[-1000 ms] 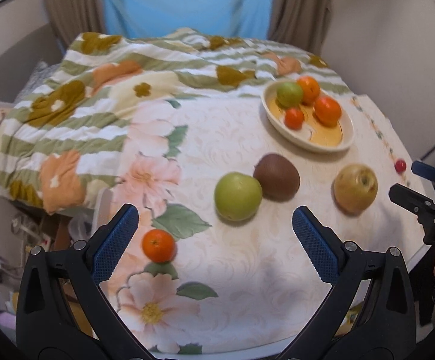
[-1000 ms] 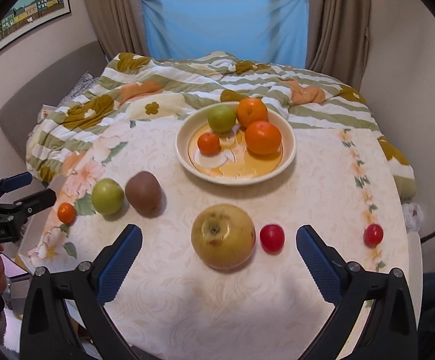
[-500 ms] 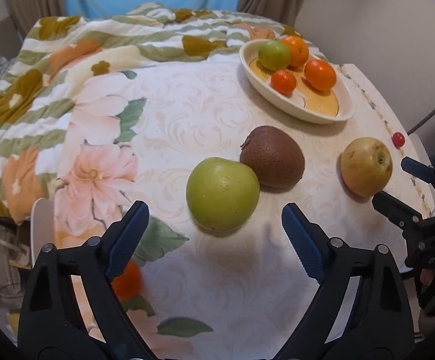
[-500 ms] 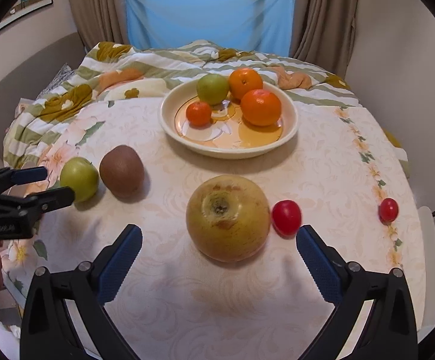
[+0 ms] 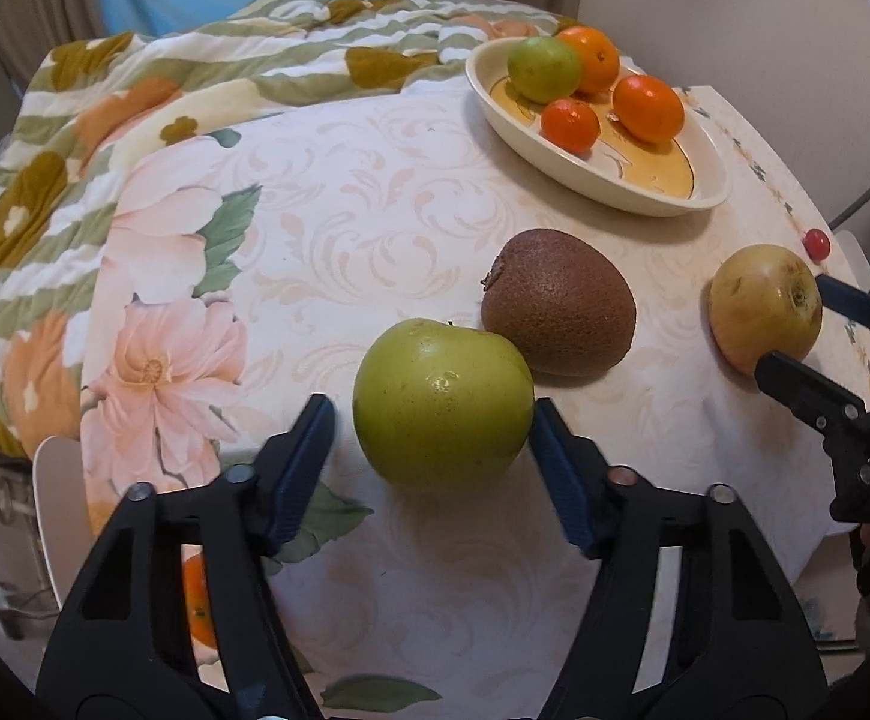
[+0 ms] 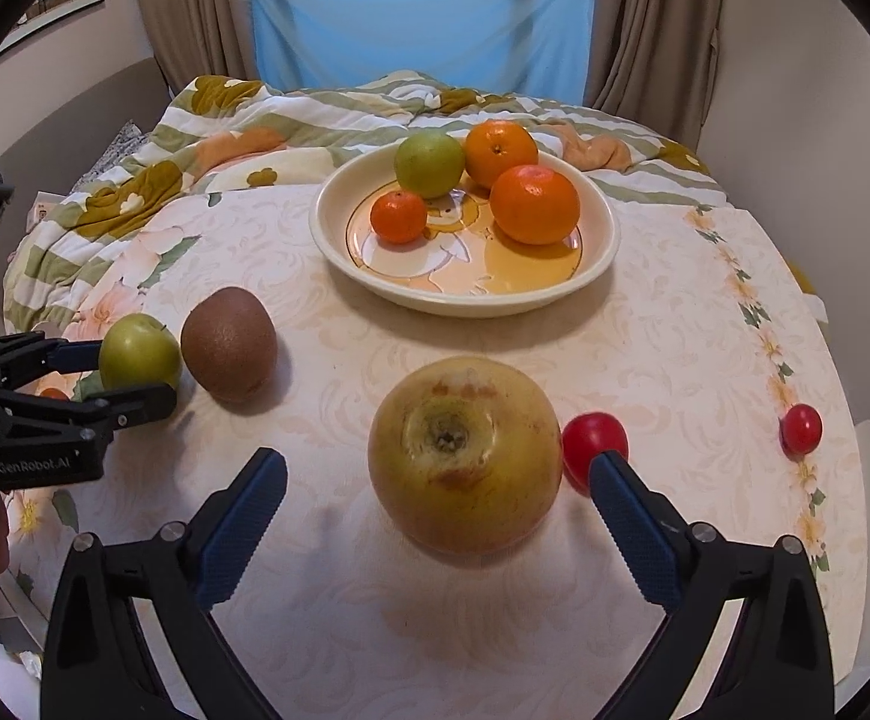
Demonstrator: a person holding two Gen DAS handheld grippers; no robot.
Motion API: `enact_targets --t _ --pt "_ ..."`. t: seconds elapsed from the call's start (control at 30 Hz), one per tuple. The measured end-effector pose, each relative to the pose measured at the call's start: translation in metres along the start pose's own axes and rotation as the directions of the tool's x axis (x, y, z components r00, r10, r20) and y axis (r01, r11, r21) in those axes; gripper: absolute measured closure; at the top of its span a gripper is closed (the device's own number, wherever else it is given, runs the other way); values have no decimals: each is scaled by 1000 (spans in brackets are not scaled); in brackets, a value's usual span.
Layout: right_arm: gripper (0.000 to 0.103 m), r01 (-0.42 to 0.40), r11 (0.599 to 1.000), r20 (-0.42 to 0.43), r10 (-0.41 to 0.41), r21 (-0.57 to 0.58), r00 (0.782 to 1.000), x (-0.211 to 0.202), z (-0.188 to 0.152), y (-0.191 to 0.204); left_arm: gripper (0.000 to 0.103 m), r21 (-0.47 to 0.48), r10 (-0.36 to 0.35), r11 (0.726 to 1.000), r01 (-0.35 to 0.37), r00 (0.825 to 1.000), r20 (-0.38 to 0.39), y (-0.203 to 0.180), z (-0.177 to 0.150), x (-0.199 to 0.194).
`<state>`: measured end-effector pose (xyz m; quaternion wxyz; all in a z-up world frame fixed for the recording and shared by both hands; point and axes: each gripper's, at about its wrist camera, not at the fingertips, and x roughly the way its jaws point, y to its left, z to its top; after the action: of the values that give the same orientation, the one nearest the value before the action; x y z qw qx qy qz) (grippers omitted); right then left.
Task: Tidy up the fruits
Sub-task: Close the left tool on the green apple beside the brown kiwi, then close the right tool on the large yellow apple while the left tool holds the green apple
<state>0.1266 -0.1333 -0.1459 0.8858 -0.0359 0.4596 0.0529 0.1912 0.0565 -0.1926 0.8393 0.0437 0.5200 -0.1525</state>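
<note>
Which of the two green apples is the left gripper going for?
The loose green apple beside the kiwi, between the left gripper fingers; the other sits in the bowl.

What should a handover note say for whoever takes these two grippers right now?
Left gripper: jaws have just been closing around the green apple; no firm grip visible yet.
Right gripper: open, straddling the yellowish apple.
Bowl already holds a green apple and three oranges.
Left on the tablecloth: both apples, kiwi, two red cherry tomatoes, a small orange behind the left gripper.
</note>
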Motion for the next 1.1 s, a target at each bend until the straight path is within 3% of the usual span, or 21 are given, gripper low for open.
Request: enact_targets --t 0.13,0.27,0.7,1.1 --pt "8 -1 1000 -7 1 -22 1000 3 4 2 43 -5 -2 1000 2 1000 -16 -4 -3 6" --pt "10 10 999 -18 -10 -45 1000 8 4 2 43 13 27 1000 -26 1000 -9 -9 -7 7" --pt "13 2 998 -49 -5 -67 999 21 3 1 43 -10 22 1000 -22 1000 6 -6 -8 3" --pt "27 42 992 -69 -51 -122 996 29 3 4 44 -20 23 1000 -23 1000 8 -4 -12 -1"
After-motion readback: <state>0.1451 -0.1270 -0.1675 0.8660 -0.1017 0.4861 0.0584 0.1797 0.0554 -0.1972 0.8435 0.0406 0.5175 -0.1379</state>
